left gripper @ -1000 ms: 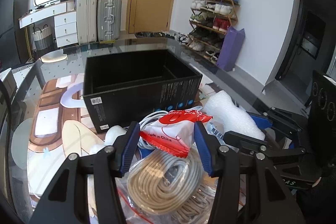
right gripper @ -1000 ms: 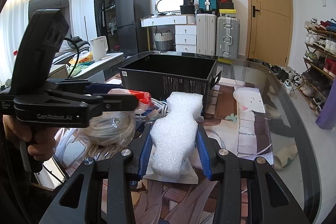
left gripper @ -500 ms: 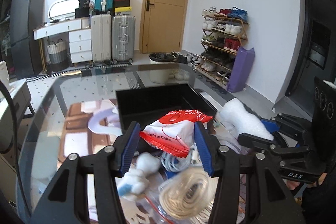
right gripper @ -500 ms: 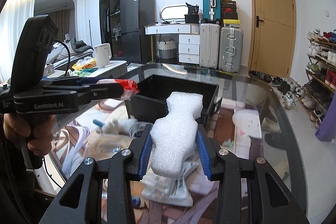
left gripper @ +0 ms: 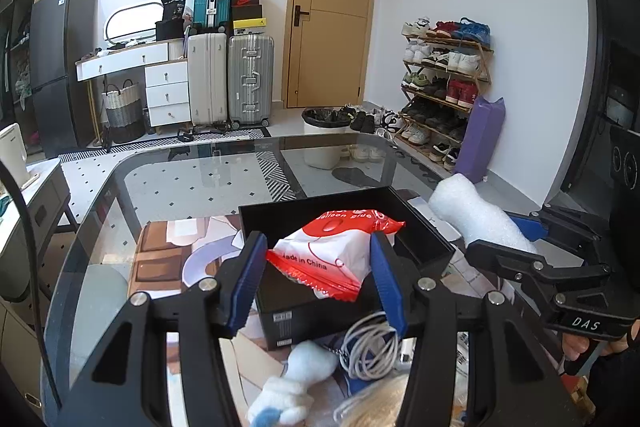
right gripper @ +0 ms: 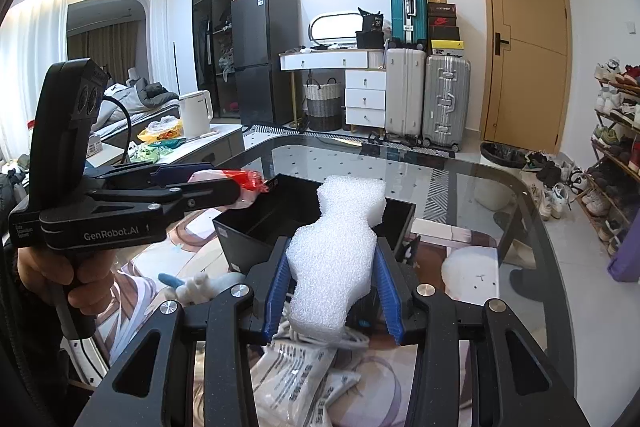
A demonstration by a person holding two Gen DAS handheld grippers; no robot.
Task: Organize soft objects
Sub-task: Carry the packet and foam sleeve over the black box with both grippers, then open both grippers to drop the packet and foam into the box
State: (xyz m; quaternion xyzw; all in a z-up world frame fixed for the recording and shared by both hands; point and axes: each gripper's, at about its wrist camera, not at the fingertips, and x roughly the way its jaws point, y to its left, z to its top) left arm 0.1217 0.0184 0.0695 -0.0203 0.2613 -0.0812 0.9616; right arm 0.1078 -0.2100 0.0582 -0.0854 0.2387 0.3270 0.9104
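Note:
My left gripper (left gripper: 318, 269) is shut on a red and white plastic packet (left gripper: 328, 251) and holds it in the air above the near edge of the open black box (left gripper: 424, 247). My right gripper (right gripper: 332, 287) is shut on a white foam piece (right gripper: 340, 247), also raised over the box (right gripper: 248, 231). The foam (left gripper: 472, 215) and right gripper show at the right of the left wrist view. The left gripper with its packet (right gripper: 240, 183) shows at the left of the right wrist view.
On the glass table (left gripper: 192, 183) below lie a white and blue plush toy (left gripper: 288, 387), a coil of white cable (left gripper: 368, 347), a beige cable bundle (left gripper: 380, 407) and white printed bags (right gripper: 304, 375). The table's far rounded edge faces suitcases and a shoe rack.
Both grippers have risen and moved forward with their loads. They were low over the clutter in front of the box; now they are above the box's near edge.

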